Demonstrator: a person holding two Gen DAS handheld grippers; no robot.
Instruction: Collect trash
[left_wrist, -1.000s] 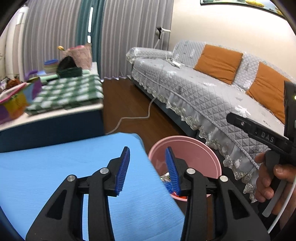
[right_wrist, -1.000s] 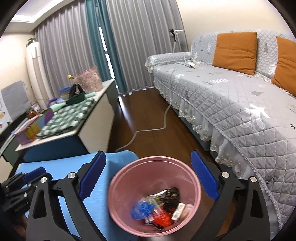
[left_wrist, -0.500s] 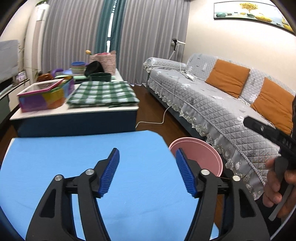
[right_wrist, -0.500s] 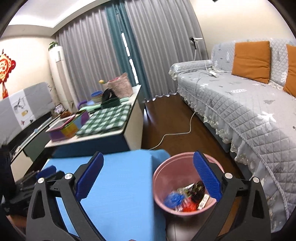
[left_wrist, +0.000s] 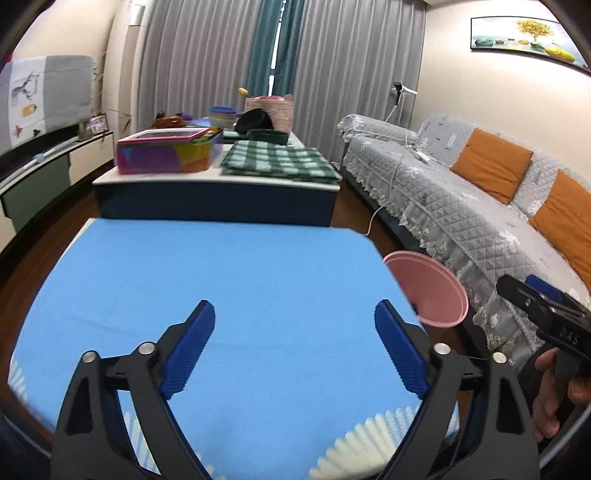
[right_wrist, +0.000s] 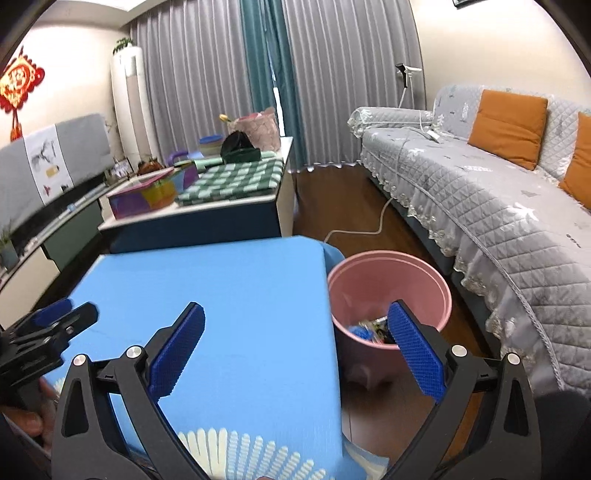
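Observation:
A pink trash bin (right_wrist: 391, 288) stands on the floor at the right edge of a blue-covered table (right_wrist: 236, 295); several wrappers (right_wrist: 369, 328) lie in its bottom. The bin also shows in the left wrist view (left_wrist: 432, 291), right of the blue table (left_wrist: 229, 280). My left gripper (left_wrist: 295, 347) is open and empty above the bare blue cloth. My right gripper (right_wrist: 295, 350) is open and empty, its jaws straddling the table's right edge and the bin. The left gripper shows in the right wrist view (right_wrist: 55, 321) at far left, the right gripper in the left wrist view (left_wrist: 539, 306) at far right.
A grey quilted sofa (right_wrist: 498, 192) with orange cushions runs along the right. A low table (left_wrist: 221, 170) behind holds a colourful box (left_wrist: 166, 155), a green checked cloth (left_wrist: 277, 162) and bowls. A white cable (right_wrist: 369, 229) lies on the wood floor.
Both grippers have pulled back and up from the bin over the blue table. The left jaws have opened wider. The bin now sits farther right in both views.

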